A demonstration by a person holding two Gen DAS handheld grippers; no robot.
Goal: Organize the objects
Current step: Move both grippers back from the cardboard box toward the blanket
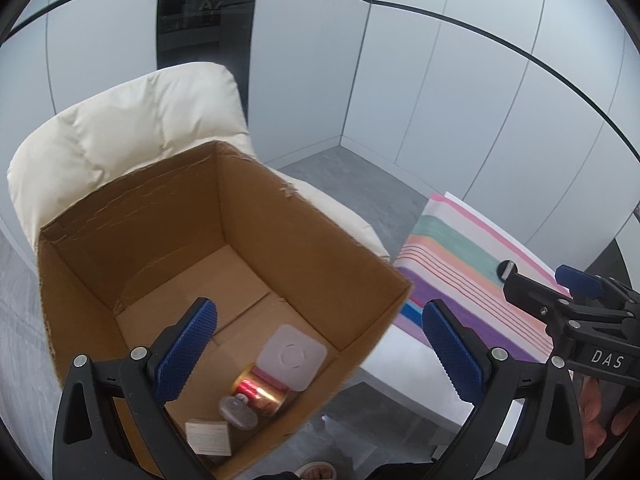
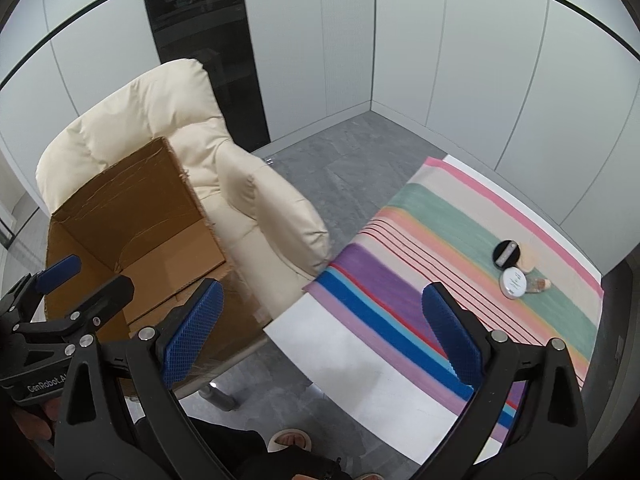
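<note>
Both grippers [image 1: 320, 348] [image 2: 322, 332] agape — box [image 1: 304, 216] below

The box [image 1: 168, 240] sits on the armchair [image 2: 240, 184], left of the table [image 2: 360, 368].

Black left claw [image 1: 320, 350] and right claw [image 2: 322, 332], blue textured pads, silver screws.

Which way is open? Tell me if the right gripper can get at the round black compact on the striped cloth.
Probably yes: the right gripper is open and empty, and only bare striped cloth lies between it and the round black compact.
</note>
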